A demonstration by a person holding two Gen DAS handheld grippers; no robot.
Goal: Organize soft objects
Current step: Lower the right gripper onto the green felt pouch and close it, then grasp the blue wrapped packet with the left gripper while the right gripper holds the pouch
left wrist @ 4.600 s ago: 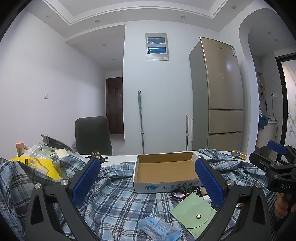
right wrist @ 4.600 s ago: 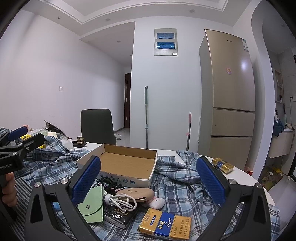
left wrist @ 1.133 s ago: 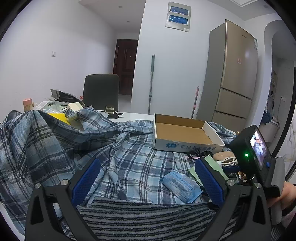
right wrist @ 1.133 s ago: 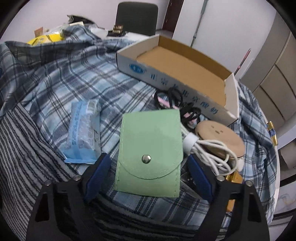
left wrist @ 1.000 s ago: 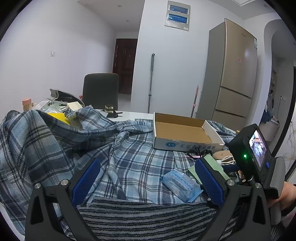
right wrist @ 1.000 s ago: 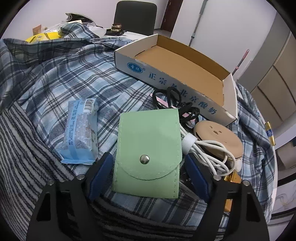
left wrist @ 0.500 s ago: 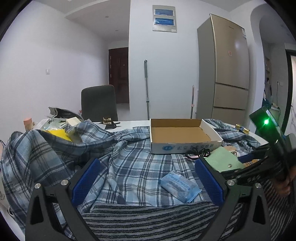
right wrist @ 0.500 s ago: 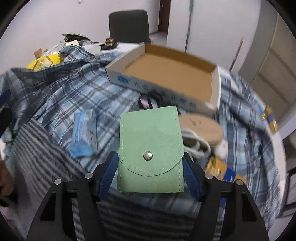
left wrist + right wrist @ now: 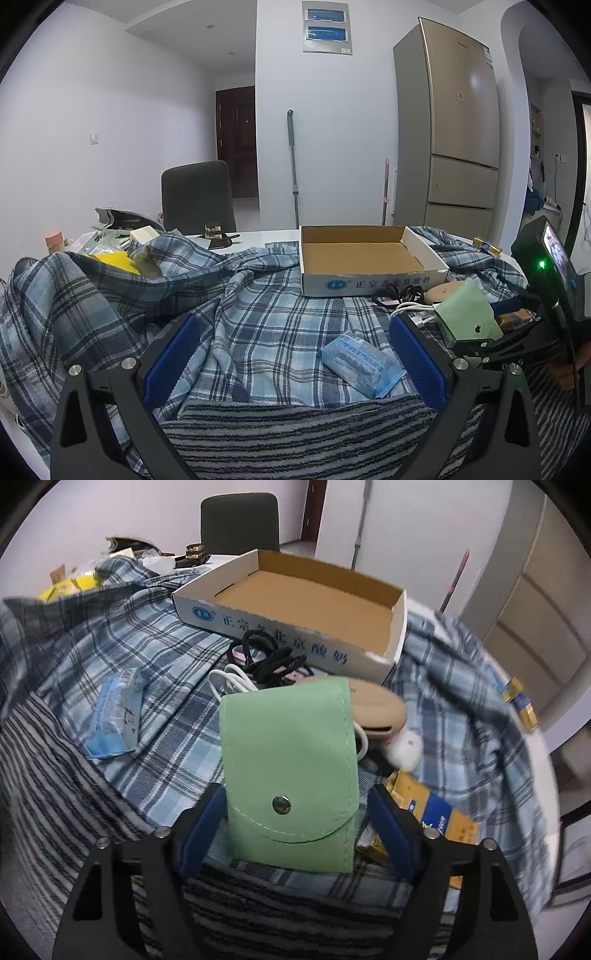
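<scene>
Left to right across the plaid-covered table (image 9: 258,317): one left gripper (image 9: 291,363), its two blue pads spread wide with nothing between them, hovering over a striped cloth (image 9: 295,435); one pale blue tissue packet (image 9: 360,363) lying flat on the plaid just ahead of it; one shallow cardboard box (image 9: 397,627) (brown floor bare, nothing inside it) standing farther back; and one green snap pouch (image 9: 290,775), lifted clear of the cloth between the pads of the right gripper (image 9: 295,830). Those jaws are opening, with the pouch between them; a narrow gap shows beside its right edge, and whether the left pad touches it cannot be told. Beneath and just beyond the pouch lies a cluster: a tangle of black hair ties (image 9: 269,657) against the box's near wall, one coiled white cable (image 9: 231,681), one tan oval case (image 9: 376,712), and one yellow-and-blue carton (image 9: 436,816) to the right. A second small gold-and-blue pack (image 9: 521,701) sits near the table's far right edge.
</scene>
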